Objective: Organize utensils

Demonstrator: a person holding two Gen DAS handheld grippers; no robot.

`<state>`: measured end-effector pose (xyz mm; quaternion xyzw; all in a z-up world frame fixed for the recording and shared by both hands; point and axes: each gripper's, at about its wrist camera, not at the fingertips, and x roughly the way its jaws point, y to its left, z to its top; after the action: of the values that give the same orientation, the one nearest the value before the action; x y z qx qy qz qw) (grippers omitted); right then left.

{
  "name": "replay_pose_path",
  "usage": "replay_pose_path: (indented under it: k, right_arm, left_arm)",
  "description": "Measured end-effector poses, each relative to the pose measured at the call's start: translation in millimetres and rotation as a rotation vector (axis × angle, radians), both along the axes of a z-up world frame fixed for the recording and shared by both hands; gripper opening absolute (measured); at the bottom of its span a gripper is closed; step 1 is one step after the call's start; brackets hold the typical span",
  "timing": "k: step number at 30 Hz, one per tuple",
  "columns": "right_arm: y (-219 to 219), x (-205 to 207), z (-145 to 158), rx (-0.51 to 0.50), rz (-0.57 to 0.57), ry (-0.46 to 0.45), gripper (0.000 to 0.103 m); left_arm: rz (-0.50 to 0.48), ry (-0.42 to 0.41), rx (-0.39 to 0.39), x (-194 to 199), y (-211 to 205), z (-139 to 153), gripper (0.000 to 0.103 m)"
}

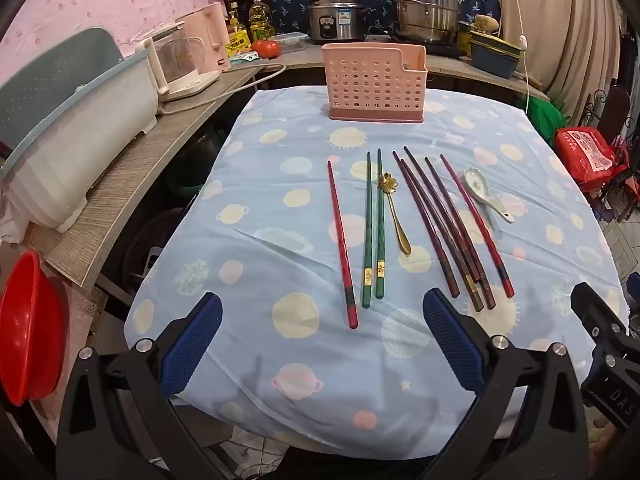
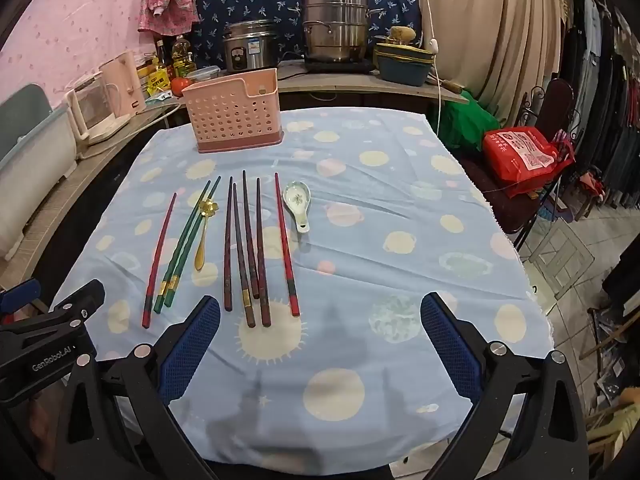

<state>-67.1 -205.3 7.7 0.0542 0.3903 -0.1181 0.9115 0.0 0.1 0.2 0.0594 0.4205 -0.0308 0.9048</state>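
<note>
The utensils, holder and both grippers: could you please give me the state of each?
Pink holder: upright, looks empty.
Green chopsticks: paired, flat on cloth.
Gold spoon: flat beside them.
Dark chopsticks: loose bunch, flat.
Ceramic spoon: bowl up.
Left gripper: open, empty.
Right gripper: open, empty.

Along the counter we see a pink kettle (image 1: 212, 36), a glass kettle (image 1: 180, 64), oil bottles (image 1: 260, 20), a tomato (image 1: 266, 48), a rice cooker (image 1: 336, 16) and a steel steamer pot (image 1: 426, 4). A red basin (image 1: 28, 328) sits low left; a red bag (image 2: 520, 156) lies right of the table.
</note>
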Motion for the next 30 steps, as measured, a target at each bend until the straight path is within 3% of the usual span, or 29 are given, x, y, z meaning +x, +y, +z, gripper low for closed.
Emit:
replay_pose_path:
  k: [30]
  right_arm:
    - [0.7,-3.3,2.8,-0.006,0.002,-0.014,0.096]
  left_arm:
    - [0.011,-0.011,0.004,-3.0,4.0,3.9,0.096]
